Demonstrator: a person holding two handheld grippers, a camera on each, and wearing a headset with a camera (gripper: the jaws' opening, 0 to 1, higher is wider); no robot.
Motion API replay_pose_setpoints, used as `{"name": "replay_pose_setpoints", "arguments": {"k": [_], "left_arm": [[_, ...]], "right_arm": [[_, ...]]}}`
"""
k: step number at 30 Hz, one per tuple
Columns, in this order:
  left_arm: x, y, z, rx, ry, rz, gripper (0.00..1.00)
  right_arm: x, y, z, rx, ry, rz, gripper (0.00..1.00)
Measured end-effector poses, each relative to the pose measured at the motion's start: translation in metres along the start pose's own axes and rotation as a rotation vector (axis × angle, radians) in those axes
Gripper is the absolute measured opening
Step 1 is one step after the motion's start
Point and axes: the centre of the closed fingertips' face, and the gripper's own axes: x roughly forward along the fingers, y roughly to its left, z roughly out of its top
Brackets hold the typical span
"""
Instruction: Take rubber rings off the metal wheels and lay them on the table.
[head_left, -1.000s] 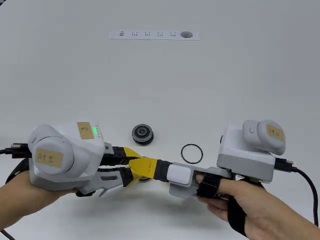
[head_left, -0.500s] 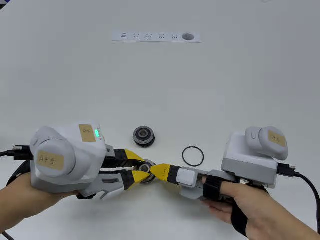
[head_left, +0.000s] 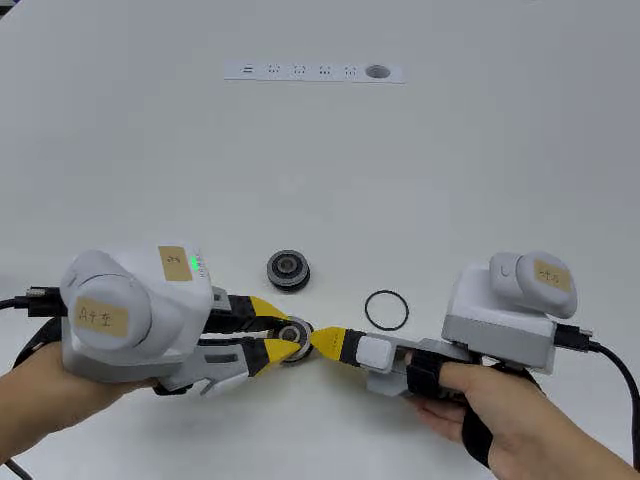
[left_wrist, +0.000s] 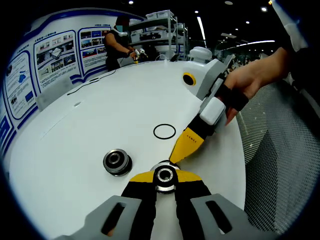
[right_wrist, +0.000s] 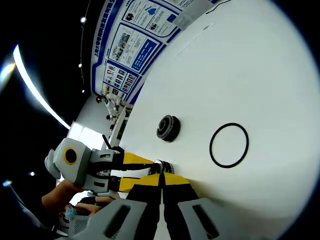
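Observation:
My left gripper (head_left: 284, 330) is shut on a small metal wheel (head_left: 294, 336), holding it just above the table; the wheel (left_wrist: 165, 176) sits between its yellow tips. My right gripper (head_left: 320, 340) comes in from the right with its jaws shut, and its yellow tips touch the wheel's (right_wrist: 161, 165) right rim. Whether a rubber ring is pinched there is too small to tell. A second wheel (head_left: 288, 270) with a dark rim lies on the table behind. One loose black rubber ring (head_left: 386, 310) lies flat to the right of it.
A white power strip (head_left: 314, 71) lies at the far side of the white table (head_left: 480, 170). The table's near edge curves past the right hand, with a mesh floor (left_wrist: 280, 165) beyond it. A person (left_wrist: 120, 42) stands by shelves in the distance.
My right gripper has drawn back to the right, from over the held wheel to its right rim. The left gripper keeps its hold on the wheel in about the same place.

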Motion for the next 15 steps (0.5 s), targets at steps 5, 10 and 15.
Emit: {"name": "replay_pose_setpoints", "arguments": {"k": [5, 10, 15], "left_arm": [[0.0000, -0.0003, -0.0001, 0.001, 0.002, 0.001, 0.13], [-0.0001, -0.0005, 0.0000, 0.002, 0.002, 0.001, 0.13], [-0.0002, -0.0005, 0.0000, 0.001, 0.001, 0.002, 0.13]], "right_arm": [[-0.0006, 0.0029, -0.0002, -0.007, -0.005, -0.009, 0.01], [-0.0002, 0.0045, 0.0000, -0.034, -0.008, -0.013, 0.00], [0.0010, 0.0061, -0.0001, -0.058, -0.003, -0.017, 0.00]]}}
